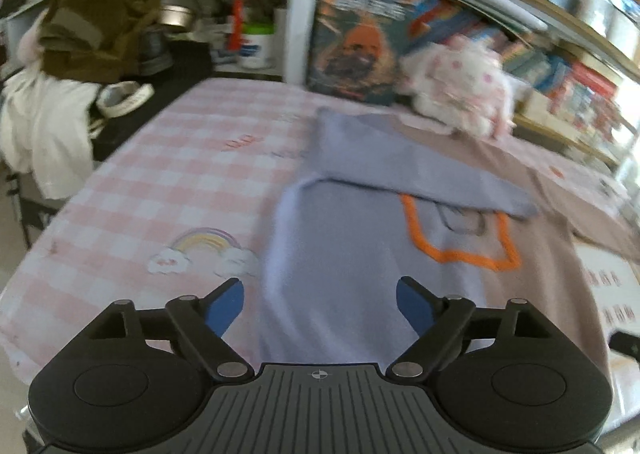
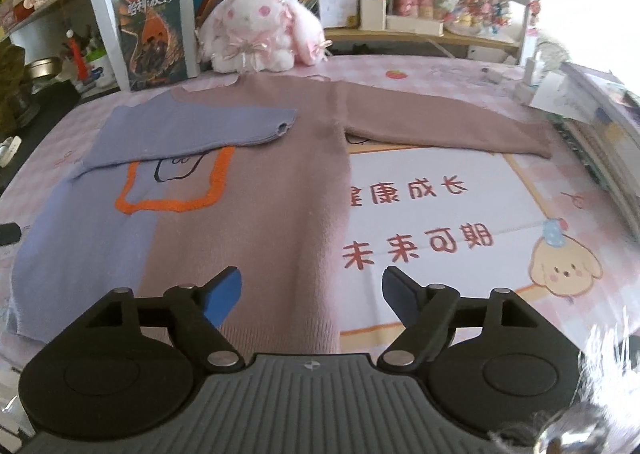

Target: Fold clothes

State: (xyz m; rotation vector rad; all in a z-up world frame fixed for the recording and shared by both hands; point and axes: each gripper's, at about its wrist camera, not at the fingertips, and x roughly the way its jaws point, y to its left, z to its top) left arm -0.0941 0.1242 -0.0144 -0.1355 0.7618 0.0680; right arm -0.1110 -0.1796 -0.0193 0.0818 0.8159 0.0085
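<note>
Bookshelves are backing the table (image 2: 440,182) where the sweater (image 2: 260,174) is lying, one sleeve (image 2: 192,130) folded in, both the left gripper (image 1: 320,304) and the right gripper (image 2: 312,296) gaping wide and empty.

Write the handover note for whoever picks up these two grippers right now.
Left gripper: open, nothing between the pads, above the lilac side of the sweater.
Right gripper: open, empty, above the sweater's hem.
Lilac-and-brown knit sweater with orange outline patch: lies flat on the pink checked table cover, neck toward the white-and-pink plush rabbit.
Done: lilac sleeve folded across the chest.
Left: brown sleeve lies stretched out sideways, not yet folded in; then fold the body.
</note>
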